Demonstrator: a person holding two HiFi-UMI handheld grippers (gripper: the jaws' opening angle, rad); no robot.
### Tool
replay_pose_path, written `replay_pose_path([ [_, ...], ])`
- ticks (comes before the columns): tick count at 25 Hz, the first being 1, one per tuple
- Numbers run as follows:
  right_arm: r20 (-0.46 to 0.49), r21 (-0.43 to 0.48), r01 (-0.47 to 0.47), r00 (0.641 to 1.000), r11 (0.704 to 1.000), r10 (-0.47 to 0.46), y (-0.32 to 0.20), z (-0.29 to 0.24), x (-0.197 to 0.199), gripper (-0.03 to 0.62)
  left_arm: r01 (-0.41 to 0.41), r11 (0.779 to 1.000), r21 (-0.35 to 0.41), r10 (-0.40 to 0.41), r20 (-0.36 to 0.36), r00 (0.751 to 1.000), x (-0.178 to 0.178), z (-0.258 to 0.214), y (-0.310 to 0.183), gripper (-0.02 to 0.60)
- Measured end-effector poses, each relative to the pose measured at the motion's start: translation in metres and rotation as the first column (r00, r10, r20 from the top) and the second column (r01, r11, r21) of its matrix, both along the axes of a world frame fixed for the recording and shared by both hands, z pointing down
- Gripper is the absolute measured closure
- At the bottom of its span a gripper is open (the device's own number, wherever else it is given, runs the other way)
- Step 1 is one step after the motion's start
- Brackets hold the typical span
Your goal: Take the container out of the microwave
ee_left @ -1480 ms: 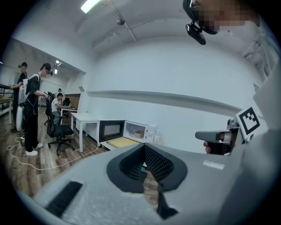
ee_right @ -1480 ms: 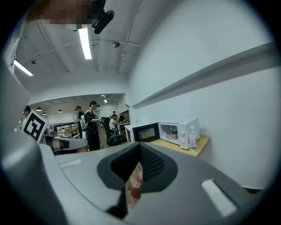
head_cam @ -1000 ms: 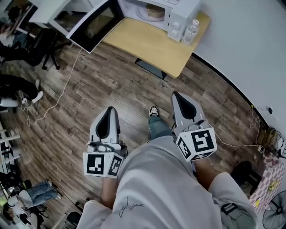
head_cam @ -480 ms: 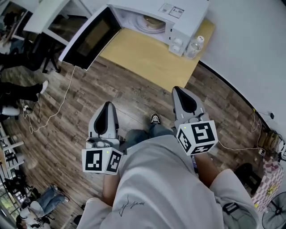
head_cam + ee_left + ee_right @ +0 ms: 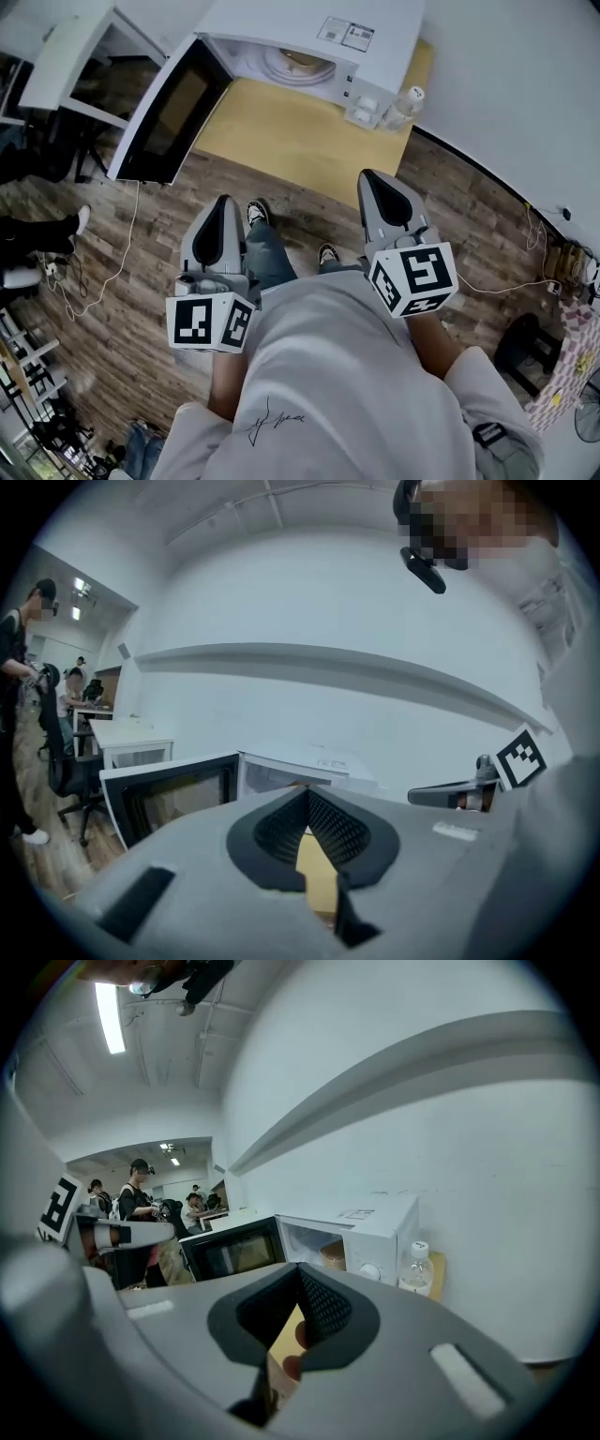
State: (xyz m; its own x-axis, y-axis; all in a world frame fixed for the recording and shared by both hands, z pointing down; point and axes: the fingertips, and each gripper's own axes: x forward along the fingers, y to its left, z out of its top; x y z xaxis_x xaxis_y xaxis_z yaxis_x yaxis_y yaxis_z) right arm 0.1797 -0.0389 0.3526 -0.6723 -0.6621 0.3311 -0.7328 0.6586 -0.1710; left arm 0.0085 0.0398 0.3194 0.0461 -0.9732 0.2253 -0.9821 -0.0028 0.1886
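Container (image 5: 330, 1253) inside open microwave (image 5: 309, 37), at far edge of desk (image 5: 281, 141), dead ahead. Right gripper (image 5: 367, 178): jaws together, empty, slightly nearer. Left gripper (image 5: 223, 202): looks closed too, empty. Both short of desk's front edge

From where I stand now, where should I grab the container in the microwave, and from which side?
Probably across its sides near the rim, coming straight in through the open front. The container sits upright inside the microwave, whose walls close off every other side, and the door hangs open to the left.
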Motion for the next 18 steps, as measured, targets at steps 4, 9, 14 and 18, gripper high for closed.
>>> replay_pose_path([
  [4,0.004,0.027,-0.068,0.998,0.997,0.068,-0.017,-0.012,-0.028,0.582,-0.094,0.995,0.023,0.094,0.01,0.996,-0.031,-0.013,-0.037,0.588],
  [9,-0.016,0.053,-0.159,0.987,0.986,0.16,-0.035,-0.024,-0.071,0.582,-0.226,0.973,0.04,0.226,0.0,0.974,-0.07,-0.022,-0.079,0.588],
  [14,-0.033,0.097,-0.199,0.979,0.975,0.203,-0.049,-0.033,-0.12,0.582,-0.298,0.953,0.048,0.3,-0.029,0.954,-0.11,-0.025,-0.104,0.589],
  [18,-0.061,0.162,-0.274,0.956,0.948,0.287,-0.062,-0.038,-0.144,0.582,-0.381,0.924,0.046,0.382,-0.017,0.924,-0.135,-0.022,-0.119,0.589],
])
